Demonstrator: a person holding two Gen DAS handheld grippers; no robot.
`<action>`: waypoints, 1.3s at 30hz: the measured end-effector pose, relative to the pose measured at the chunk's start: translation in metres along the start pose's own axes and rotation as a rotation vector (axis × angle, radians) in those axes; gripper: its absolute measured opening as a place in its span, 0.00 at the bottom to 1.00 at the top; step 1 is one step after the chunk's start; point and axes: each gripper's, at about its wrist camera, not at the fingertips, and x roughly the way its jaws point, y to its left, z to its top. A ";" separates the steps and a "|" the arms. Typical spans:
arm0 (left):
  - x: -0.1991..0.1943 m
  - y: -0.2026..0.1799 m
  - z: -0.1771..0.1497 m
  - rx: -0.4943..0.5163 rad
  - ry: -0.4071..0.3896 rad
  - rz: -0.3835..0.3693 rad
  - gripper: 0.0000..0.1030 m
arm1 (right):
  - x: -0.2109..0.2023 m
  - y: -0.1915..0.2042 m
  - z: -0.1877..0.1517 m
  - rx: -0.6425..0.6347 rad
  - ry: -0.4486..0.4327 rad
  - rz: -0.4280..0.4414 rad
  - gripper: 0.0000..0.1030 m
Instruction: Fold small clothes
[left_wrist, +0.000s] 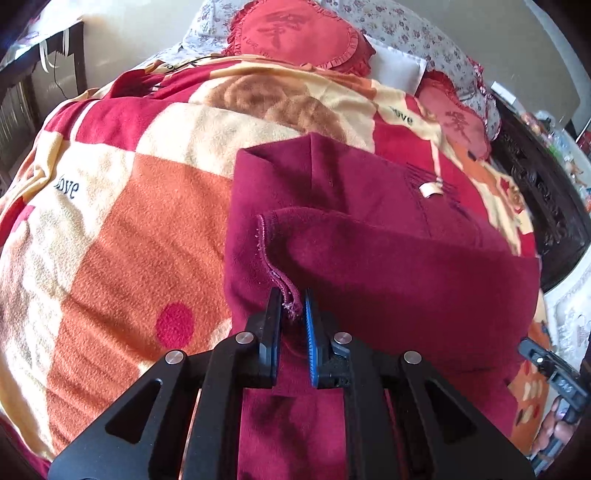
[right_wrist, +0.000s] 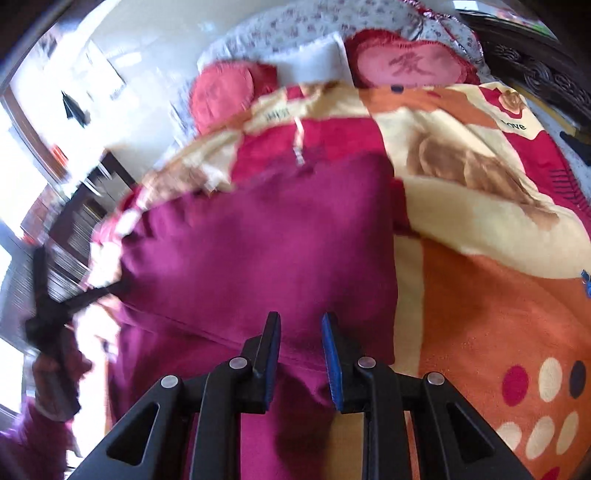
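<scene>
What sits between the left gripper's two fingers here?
In the left wrist view, the left gripper pinches the frayed hem of the maroon garment; nothing else lies between.

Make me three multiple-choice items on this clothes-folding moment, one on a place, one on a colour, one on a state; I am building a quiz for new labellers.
1. Where does the garment lie?
A. On a patterned blanket
B. On a bare wooden floor
C. In a basket

2. What colour is the garment?
A. Navy blue
B. Dark red
C. White

3. How do the left tongs stand?
A. Wide open above the cloth
B. Shut on a pillow
C. Shut on the garment's hem

Answers:
1 A: the orange, cream and red blanket shows on both sides of the garment.
2 B: both views show it dark red throughout.
3 C: the stitched hem runs in between the nearly closed fingers.
</scene>
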 end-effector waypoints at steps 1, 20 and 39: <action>0.005 -0.001 0.000 0.004 0.013 0.008 0.09 | 0.010 -0.001 -0.003 -0.007 0.016 -0.032 0.21; 0.026 -0.010 0.014 0.060 0.039 0.059 0.19 | 0.031 0.020 0.053 -0.056 -0.028 -0.104 0.45; -0.018 -0.013 -0.018 0.066 0.040 0.001 0.39 | 0.018 0.013 0.004 -0.082 0.037 -0.189 0.46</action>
